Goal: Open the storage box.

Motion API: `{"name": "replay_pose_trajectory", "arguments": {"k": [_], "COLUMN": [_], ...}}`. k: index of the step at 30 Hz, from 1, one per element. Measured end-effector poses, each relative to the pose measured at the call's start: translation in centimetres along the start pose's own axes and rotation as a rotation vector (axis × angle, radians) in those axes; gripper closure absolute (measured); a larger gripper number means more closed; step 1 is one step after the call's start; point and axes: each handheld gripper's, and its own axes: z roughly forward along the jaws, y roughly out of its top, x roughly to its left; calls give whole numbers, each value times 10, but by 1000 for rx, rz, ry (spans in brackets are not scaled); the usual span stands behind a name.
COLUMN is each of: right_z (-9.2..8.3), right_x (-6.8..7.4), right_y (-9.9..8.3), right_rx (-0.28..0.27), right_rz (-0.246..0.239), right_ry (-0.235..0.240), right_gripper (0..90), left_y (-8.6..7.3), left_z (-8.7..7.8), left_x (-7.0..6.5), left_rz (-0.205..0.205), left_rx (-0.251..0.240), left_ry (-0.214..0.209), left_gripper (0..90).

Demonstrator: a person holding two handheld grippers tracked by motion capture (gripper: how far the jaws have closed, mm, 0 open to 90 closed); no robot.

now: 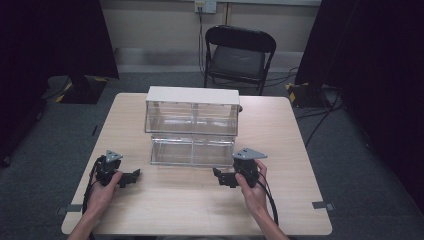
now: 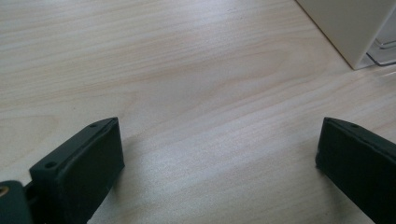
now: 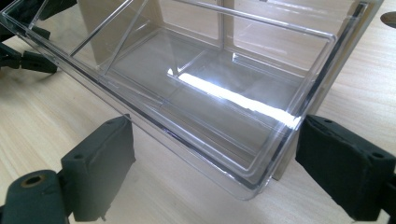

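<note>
On the pale wooden table [image 1: 280, 140], listed from the person's left to right:

Left gripper [image 1: 134, 176] — held low just over the tabletop, near the front left corner, jaws spread wide with nothing but bare wood between them. In the left gripper view one white corner of the cabinet [image 2: 348, 28] shows at upper right, apart from the jaws; the gripper looks parked in readiness rather than engaged.

Drawer cabinet [image 1: 192, 95] — white-topped, two tiers of clear compartments, standing mid-table toward the far edge.

Clear drawer [image 1: 192, 150] — the lower tier, pulled out toward the person and projecting well forward of the upper one. It appears empty. In the right gripper view its near corner [image 3: 261, 182] lies between the jaws, though neither pad touches the plastic.

Right gripper [image 1: 218, 177] — held near the drawer's front right corner, jaws spread, pointing left across the drawer front. The placement suggests it is lined up to push or grip that corner — likely the working hand.

Folding chair [image 1: 239, 55] — dark, beyond the table's far edge, not involved.
</note>
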Motion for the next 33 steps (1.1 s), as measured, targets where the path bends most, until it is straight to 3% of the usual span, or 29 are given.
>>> {"name": "replay_pose_trajectory", "arguments": {"k": [8,33], "right_z": [-1,-3], "right_x": [1,2], "right_y": [2,5], "right_rx": [4,7], "right_rz": [-14,11], "right_ry": [-10,-9], "right_gripper": [111,102], "left_y": [0,0], "left_z": [0,0], "left_x": [0,0], "left_rz": [0,0], "left_rx": [0,0], "left_ry": [0,0], "left_gripper": [4,4]}}
